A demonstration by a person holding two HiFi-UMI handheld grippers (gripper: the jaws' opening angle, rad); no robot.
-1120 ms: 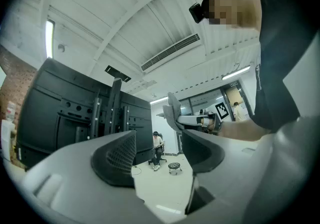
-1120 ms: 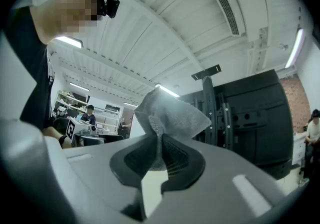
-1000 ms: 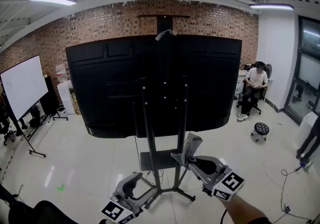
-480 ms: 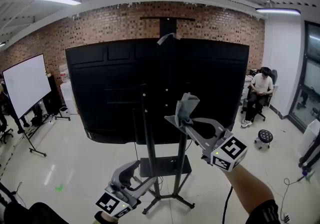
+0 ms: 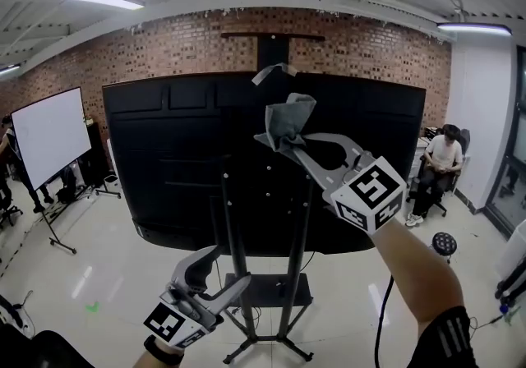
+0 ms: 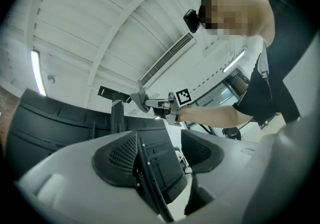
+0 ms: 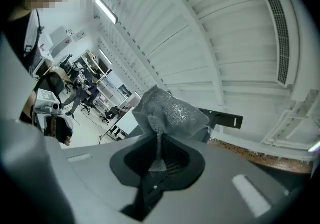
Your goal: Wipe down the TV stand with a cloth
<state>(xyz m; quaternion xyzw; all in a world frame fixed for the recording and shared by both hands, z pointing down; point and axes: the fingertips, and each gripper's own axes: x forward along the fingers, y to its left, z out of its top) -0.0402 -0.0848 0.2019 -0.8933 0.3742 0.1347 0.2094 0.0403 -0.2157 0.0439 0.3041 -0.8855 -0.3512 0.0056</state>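
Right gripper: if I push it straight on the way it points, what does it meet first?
Probably the stand's top post, just above the TV. The cloth pinched in the right gripper would touch first. Depth is unclear; it might pass above.

no words, brands or numbers can be read anywhere. the only printed marks are black-and-white square patterns on the marker cube (image 5: 370, 194) of the right gripper (image 5: 283, 138) and on that of the left gripper (image 5: 226, 269). the whiteboard (image 5: 51, 140) shows nothing legible.
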